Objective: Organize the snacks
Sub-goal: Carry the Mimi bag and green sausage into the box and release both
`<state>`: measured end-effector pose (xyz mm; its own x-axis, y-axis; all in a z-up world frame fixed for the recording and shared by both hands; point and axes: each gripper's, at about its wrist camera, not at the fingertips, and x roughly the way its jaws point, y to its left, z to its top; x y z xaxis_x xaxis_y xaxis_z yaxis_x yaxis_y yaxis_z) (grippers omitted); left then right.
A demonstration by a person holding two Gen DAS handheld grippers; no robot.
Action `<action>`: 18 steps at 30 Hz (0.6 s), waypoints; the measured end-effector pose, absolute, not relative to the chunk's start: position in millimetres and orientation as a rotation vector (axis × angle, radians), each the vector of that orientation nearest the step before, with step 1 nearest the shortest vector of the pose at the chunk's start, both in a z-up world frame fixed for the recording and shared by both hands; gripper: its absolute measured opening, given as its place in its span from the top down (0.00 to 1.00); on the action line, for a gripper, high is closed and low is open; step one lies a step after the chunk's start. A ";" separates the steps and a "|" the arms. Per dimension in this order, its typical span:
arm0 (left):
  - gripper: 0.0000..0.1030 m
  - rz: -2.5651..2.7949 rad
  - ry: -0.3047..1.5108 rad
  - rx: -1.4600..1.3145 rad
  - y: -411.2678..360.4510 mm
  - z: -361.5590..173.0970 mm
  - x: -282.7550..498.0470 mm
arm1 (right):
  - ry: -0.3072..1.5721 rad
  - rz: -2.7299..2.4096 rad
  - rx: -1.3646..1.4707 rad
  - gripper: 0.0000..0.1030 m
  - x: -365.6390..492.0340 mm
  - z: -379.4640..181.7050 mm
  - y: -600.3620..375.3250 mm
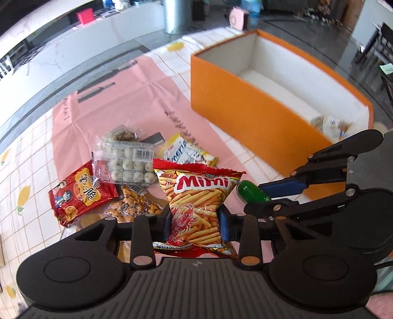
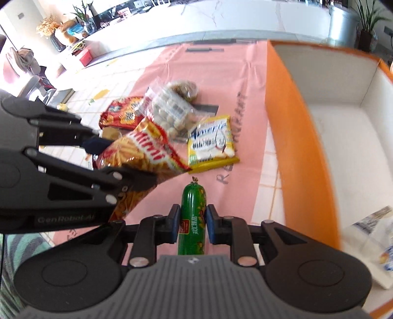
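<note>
My left gripper is shut on a Mimi prawn-stick bag, held above the table; it also shows in the right wrist view. My right gripper is shut on a green sausage, seen beside the Mimi bag in the left wrist view. An orange box with a white inside stands to the right; a snack packet lies in it. A pile of snacks lies on the pink cloth: a red packet, a clear tray of round balls, a yellow packet.
The table has a white tiled cloth with lemon prints under the pink cloth. A bag of brown snacks and a round cookie pack lie in the pile. A white counter runs behind the table.
</note>
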<state>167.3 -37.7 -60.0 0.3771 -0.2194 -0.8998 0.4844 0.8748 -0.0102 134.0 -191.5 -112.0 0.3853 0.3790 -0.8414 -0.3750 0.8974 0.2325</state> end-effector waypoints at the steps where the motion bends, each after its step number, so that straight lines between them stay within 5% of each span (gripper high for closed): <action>1: 0.61 -0.453 1.088 0.263 -38.5 -53.8 165.5 | 1.063 0.484 0.002 0.82 132.8 -105.2 -194.2; 18: 0.60 -0.498 0.965 0.218 -107.2 8.9 154.6 | 0.969 0.345 -0.111 0.82 143.7 -19.1 -295.5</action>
